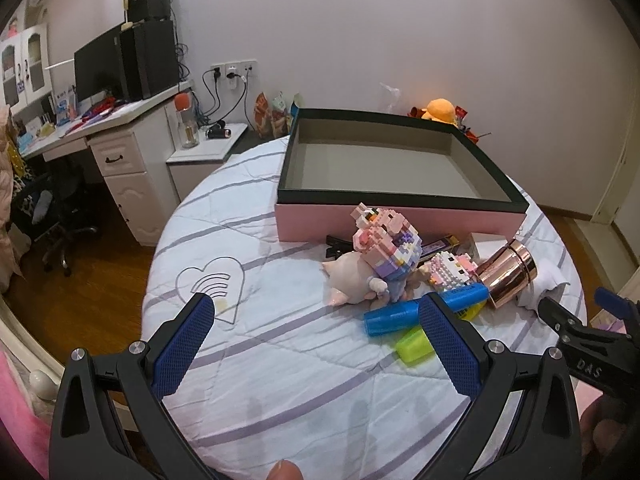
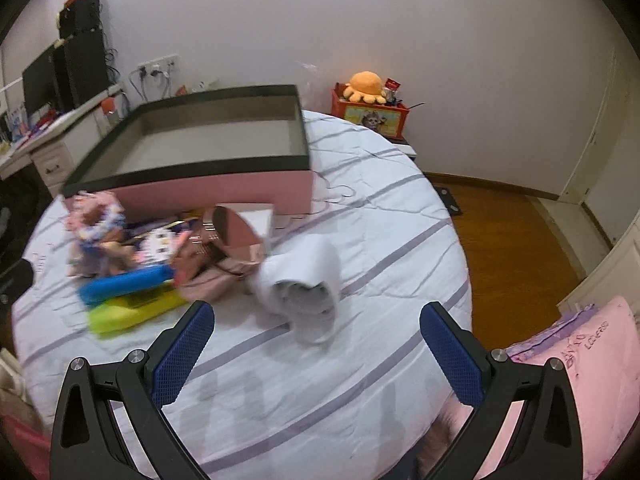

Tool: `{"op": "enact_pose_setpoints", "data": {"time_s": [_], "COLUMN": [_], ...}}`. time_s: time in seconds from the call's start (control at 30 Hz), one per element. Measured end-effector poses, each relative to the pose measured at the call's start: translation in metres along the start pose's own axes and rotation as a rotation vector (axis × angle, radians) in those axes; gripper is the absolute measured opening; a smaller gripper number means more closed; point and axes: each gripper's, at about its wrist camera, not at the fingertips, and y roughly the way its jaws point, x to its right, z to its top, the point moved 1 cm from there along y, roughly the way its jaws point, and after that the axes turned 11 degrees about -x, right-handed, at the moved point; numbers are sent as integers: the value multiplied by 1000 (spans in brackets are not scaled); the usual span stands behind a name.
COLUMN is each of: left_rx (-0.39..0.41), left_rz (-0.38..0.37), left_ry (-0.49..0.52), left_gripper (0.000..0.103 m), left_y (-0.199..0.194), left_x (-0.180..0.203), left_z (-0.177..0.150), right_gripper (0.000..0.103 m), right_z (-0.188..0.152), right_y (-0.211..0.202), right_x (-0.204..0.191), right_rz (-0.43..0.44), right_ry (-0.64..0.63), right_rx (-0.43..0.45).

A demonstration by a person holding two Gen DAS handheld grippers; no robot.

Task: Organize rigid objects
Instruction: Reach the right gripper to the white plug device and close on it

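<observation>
Holding both grippers over the round bed [image 1: 280,360], you grip nothing with either one. Your left gripper [image 1: 316,312] has its jaws spread wide, blue pads bare, hovering above the striped sheet just short of the toy pile. Your right gripper [image 2: 316,320] also has its jaws spread, empty, above the sheet near a crumpled white cloth [image 2: 304,292]; in the left wrist view it pokes in at the right edge [image 1: 576,312].

The pink box [image 1: 400,220] with a dark rim sits open on the bed past the pile, its grey inside bare. Pile sits just in front of the box's near wall: a block figure [image 1: 386,244] in pink and purple leans on a pale pig toy [image 1: 352,276]; a smaller white-and-pink block figure [image 1: 450,270] is just right of them. A rose-gold cup [image 1: 508,270] lies on its side, touching the white cloth on the right. A blue marker [image 1: 424,308] lies across a yellow-green marker [image 1: 416,346], nearest to your left gripper; your left gripper's right pad overlaps them in the view. A black hair clip [image 1: 336,242] lies by the box wall. Something dark purple lies behind the figures, too hidden to tell.

The right wrist view is motion-blurred, so the pile's details are smeared there. A fingertip [image 1: 286,470] shows at the bottom edge.
</observation>
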Motion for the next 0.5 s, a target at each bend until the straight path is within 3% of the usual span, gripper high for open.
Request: {"op": "enact_pose_setpoints", "data": {"time_s": [0.2, 0.5], "left_rx": [-15, -36], "left_rz": [-1, -3], "left_ry": [18, 33], "left_gripper": [103, 103], "left_y": [10, 18], "left_x": [11, 19], "left_z": [1, -2], "right_gripper": [103, 96], "right_z": [10, 14], "right_y": [25, 46], "right_x": [9, -2], "right_rz": [-22, 24], "right_ry": [-11, -70], "right_rx": [-28, -63]}}
